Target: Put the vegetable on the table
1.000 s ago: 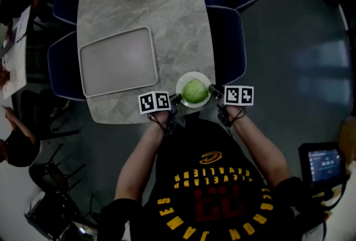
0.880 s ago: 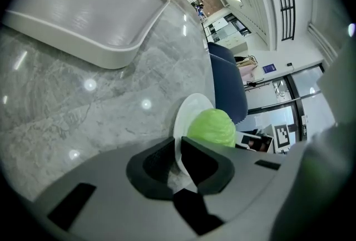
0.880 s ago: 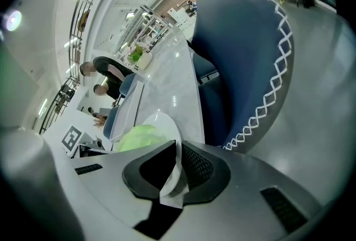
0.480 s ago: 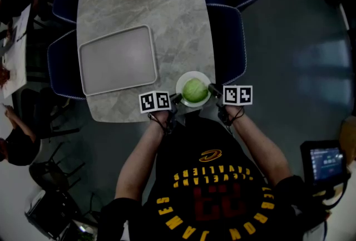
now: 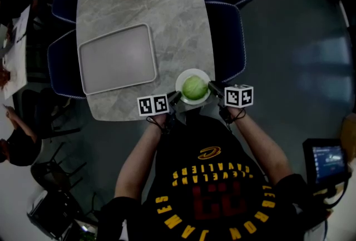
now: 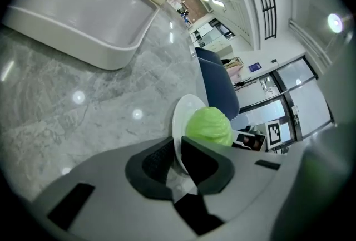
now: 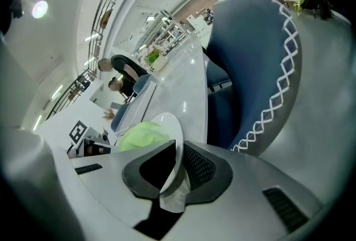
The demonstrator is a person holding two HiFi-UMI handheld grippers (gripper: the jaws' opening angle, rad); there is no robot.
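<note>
Left gripper (image 6: 177, 152) and right gripper (image 7: 178, 165) each pinch opposite rims of the white plate (image 5: 181, 81). The cabbage (image 5: 194, 88) sits loose on it, at the table (image 5: 167, 17) near corner. Risk: uneven tilt between my hands rolls it off, or the thin rim slips.

Both forearms bare, extended forward and converging, elbows bent at the torso. Left forearm (image 5: 139, 159) angles inward; right forearm (image 5: 258, 148) mirrors it. Left gripper (image 5: 173, 98) and right gripper (image 5: 214, 89) sit level, facing each other across the plate (image 5: 193, 72). Left gripper jaws nearly together, clamped on the plate's rim. Right gripper jaws likewise pinch the opposite rim, pads on both faces. Marker cubes face up.
</note>
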